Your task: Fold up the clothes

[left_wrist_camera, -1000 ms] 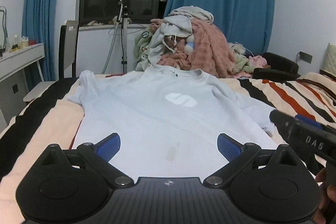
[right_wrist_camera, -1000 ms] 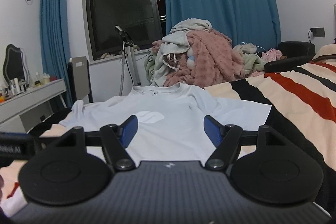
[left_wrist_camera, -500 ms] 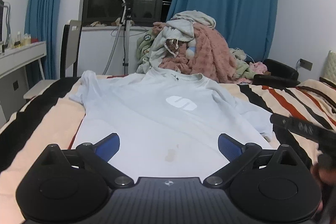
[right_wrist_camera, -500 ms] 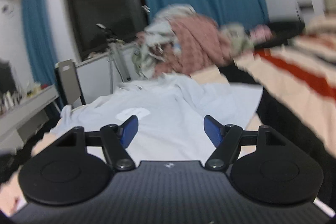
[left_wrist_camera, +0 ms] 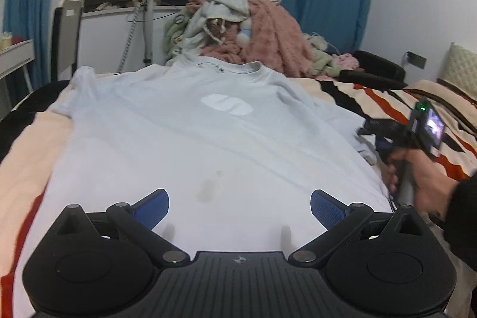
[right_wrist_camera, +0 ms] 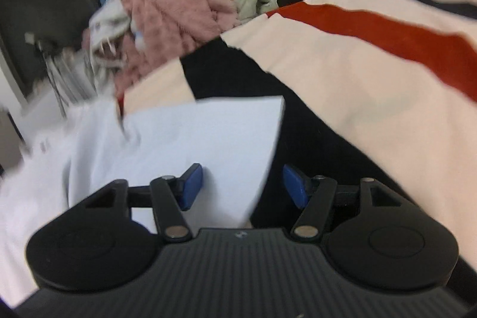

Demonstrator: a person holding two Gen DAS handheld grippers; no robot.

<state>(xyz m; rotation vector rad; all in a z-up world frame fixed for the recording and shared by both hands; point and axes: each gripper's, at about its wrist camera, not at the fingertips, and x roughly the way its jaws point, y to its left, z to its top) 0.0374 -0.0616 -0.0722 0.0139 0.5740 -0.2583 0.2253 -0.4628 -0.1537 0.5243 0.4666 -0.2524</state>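
A pale blue T-shirt (left_wrist_camera: 208,139) with a white chest logo lies flat, face up, on the striped bed cover, collar at the far end. My left gripper (left_wrist_camera: 240,206) is open and empty, just above the shirt's near hem. My right gripper (right_wrist_camera: 243,184) is open and empty, low over the right sleeve (right_wrist_camera: 208,136), whose cuff edge lies between the fingers. In the left wrist view the right gripper (left_wrist_camera: 387,136) shows at the shirt's right sleeve, held by a hand.
A heap of pink and grey laundry (left_wrist_camera: 250,29) sits beyond the collar. The striped bed cover (right_wrist_camera: 372,79) spreads to the right. A chair (left_wrist_camera: 67,35) and tripod (left_wrist_camera: 147,20) stand at the far left, under a dark window with blue curtains.
My right gripper swung right and dropped to the shirt's right sleeve. My left gripper lowered a little toward the hem and stays open.
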